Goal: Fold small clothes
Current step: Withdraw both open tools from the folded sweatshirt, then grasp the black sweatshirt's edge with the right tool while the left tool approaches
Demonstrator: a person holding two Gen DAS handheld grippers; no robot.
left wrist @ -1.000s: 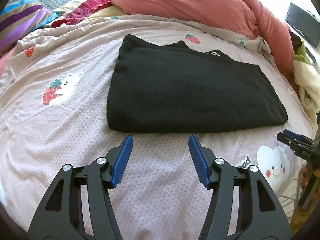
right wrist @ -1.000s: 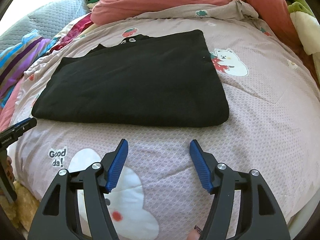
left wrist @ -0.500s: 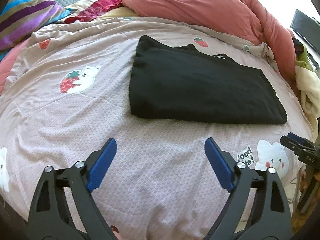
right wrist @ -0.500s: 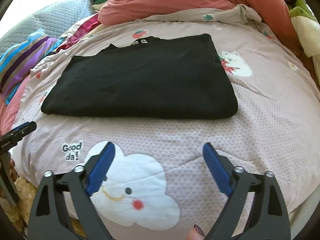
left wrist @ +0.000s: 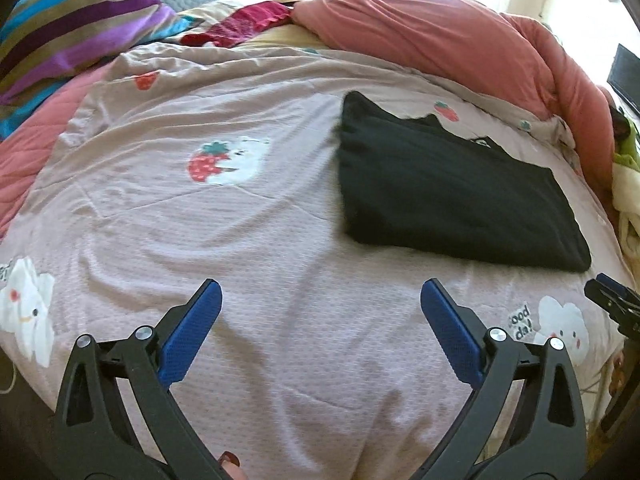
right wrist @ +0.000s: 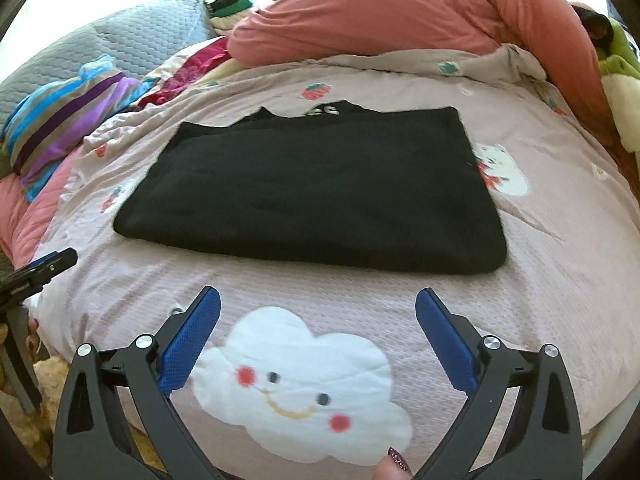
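Note:
A black garment (left wrist: 452, 192) lies folded flat into a rectangle on the pink printed bedspread (left wrist: 248, 240); it also shows in the right wrist view (right wrist: 320, 196). My left gripper (left wrist: 320, 308) is open and empty, hovering over bare bedspread to the near left of the garment. My right gripper (right wrist: 318, 308) is open and empty, above the cloud print (right wrist: 304, 384), just short of the garment's near edge. Each gripper's tip shows at the edge of the other's view, the right gripper (left wrist: 608, 300) and the left gripper (right wrist: 44, 272).
A salmon duvet (left wrist: 440, 40) is heaped along the far side. A striped pillow (left wrist: 76, 36) and a grey quilted pillow (right wrist: 120, 44) lie at the far left, with red cloth (left wrist: 248, 24) between. The bed's near edge drops off below the grippers.
Both grippers have opened wider and drawn back from the garment. The left one has swung to the left, so the garment now sits to its right.

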